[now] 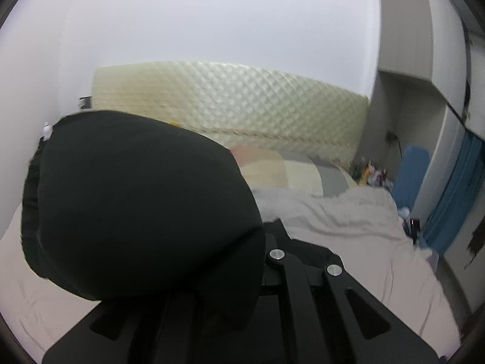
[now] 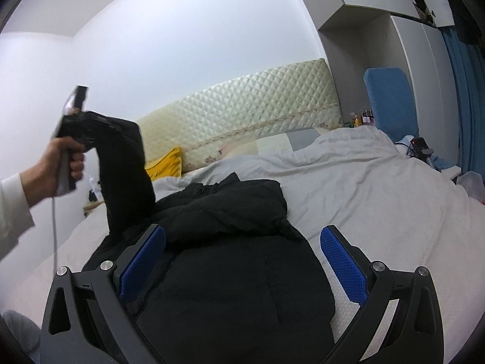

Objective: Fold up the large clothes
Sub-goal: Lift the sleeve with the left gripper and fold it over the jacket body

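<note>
A large black garment point(image 2: 230, 261) lies crumpled on the bed. My left gripper point(image 2: 91, 124) is shut on one part of it, a sleeve-like length point(image 2: 127, 176), and holds it raised at the left. In the left wrist view that black cloth point(image 1: 139, 206) drapes over the fingers and hides them. My right gripper point(image 2: 242, 257) is open, its blue pads point(image 2: 342, 264) spread on either side of the garment's near part, just above it.
The bed has a pale sheet point(image 2: 379, 212) and a rumpled grey-white duvet point(image 2: 333, 157). A quilted cream headboard point(image 2: 242, 115) stands behind, with a yellow pillow point(image 2: 165, 163). A blue chair point(image 2: 391, 100) and a wardrobe are at the right.
</note>
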